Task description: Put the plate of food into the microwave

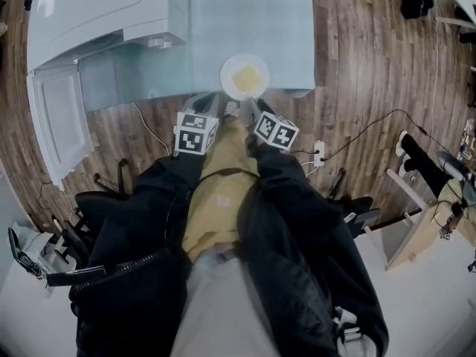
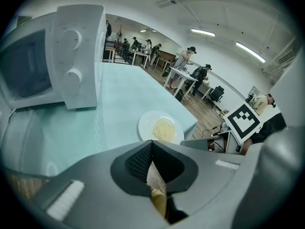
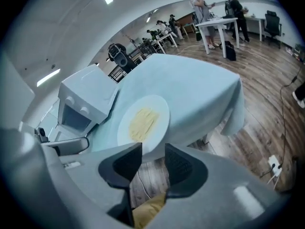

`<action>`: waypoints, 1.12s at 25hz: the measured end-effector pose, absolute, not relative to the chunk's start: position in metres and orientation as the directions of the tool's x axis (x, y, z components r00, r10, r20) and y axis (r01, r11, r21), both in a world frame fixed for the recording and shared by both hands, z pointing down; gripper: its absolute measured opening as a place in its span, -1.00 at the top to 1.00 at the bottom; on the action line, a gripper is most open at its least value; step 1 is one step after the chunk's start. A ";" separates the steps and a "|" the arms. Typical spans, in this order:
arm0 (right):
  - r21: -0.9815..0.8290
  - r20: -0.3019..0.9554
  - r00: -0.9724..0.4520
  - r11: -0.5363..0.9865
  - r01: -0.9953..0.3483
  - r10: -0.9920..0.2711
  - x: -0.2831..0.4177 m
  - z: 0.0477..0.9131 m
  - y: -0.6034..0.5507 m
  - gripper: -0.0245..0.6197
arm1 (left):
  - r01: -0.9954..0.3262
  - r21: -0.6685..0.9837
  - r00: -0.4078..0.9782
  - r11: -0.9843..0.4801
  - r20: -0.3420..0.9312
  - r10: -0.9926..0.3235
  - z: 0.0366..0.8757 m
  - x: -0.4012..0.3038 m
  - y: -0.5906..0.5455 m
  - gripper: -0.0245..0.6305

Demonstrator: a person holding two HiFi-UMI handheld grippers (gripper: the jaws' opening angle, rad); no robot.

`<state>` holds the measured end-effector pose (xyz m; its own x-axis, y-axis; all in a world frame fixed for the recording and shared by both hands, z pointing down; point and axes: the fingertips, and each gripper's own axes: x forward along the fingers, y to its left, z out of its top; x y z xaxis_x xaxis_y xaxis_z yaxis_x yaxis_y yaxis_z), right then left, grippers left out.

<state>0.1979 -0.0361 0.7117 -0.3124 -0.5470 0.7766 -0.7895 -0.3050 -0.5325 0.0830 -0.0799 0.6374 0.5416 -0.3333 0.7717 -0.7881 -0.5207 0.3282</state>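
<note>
Plate (image 3: pixel 143 123) lies at twelve o'clock, just beyond the spread right gripper (image 3: pixel 153 149), the nearer one; left gripper (image 2: pixel 151 144) is pressed together, empty.

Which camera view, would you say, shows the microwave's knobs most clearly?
The left gripper view: the knobs on the microwave face it, large. The right gripper view shows them small; the head view, from above, barely shows them.
</note>
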 end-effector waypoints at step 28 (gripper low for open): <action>-0.904 0.427 -0.446 -0.383 -0.190 -0.787 0.178 0.704 -0.059 0.89 | -0.792 0.323 0.535 -0.517 0.776 -0.334 0.640 0.074 -0.077 0.92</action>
<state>0.1781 -0.0593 0.7044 -0.4461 -0.7866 0.4270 -0.1896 -0.3832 -0.9040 0.0740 -0.0768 0.6404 0.5347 -0.3341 0.7762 -0.7925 -0.5173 0.3232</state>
